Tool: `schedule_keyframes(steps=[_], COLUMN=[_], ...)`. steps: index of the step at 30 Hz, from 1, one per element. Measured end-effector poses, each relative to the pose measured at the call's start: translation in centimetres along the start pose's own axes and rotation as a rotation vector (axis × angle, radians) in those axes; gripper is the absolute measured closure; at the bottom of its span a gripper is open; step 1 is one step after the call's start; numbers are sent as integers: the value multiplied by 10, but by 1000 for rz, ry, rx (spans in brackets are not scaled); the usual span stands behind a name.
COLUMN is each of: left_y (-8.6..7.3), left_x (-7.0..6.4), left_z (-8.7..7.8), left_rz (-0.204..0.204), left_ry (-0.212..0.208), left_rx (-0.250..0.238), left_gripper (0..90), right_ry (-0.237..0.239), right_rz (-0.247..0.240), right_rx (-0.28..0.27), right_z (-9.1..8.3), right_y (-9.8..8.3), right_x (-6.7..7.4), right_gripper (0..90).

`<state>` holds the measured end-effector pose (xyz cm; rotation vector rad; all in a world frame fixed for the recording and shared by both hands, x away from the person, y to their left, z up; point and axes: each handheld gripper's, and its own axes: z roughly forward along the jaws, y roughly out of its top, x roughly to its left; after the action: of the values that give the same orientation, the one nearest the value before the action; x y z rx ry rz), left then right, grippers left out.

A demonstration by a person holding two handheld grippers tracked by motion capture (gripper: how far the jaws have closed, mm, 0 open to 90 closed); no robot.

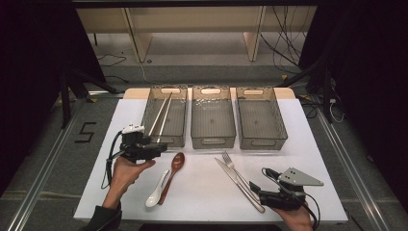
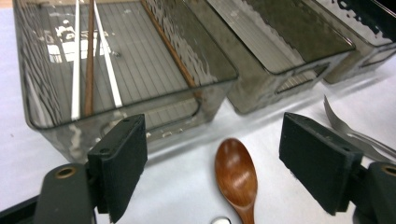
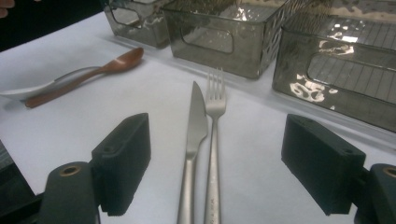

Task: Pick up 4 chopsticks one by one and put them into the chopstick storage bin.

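Note:
My left gripper point(image 1: 162, 144) is open beside the front of the left bin point(image 1: 147, 109), which holds several chopsticks point(image 1: 161, 115). In the left gripper view, the left gripper point(image 2: 212, 140) has its jaws wide apart, and the bowl of a wooden spoon point(image 2: 236, 175) lies on the table just ahead between them, untouched. The wooden spoon point(image 1: 174, 168) rests across a white ceramic spoon point(image 1: 157, 191). My right gripper point(image 1: 257, 186) is open near the front edge, at the handle ends of a knife point(image 1: 236, 180) and fork point(image 1: 233, 168). In the right gripper view, the knife point(image 3: 196, 126) and fork point(image 3: 214, 154) lie side by side ahead of the right gripper's point(image 3: 217, 135) spread jaws.
Three smoky clear bins stand in a row at the back of the white table point(image 1: 202, 202); the middle bin point(image 1: 213, 141) and right bin point(image 1: 262, 143) hold nothing. The table's front edge runs just below both hands.

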<state>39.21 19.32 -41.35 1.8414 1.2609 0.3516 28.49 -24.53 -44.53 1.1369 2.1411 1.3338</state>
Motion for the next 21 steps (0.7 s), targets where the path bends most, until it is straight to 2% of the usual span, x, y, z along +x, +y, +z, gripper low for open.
schedule_keyframes(steps=[10,21], left_y=[-22,-35], left_x=[-4,-7], left_z=[-6,-12], left_rz=[-11,-17], left_ry=[19,41], left_rx=[43,95], left_gripper=[222,221], right_ry=[7,9], right_rz=[-5,-4], right_rx=[17,16], right_z=[1,1], right_y=[-1,-1], right_x=[0,0], right_gripper=[246,246])
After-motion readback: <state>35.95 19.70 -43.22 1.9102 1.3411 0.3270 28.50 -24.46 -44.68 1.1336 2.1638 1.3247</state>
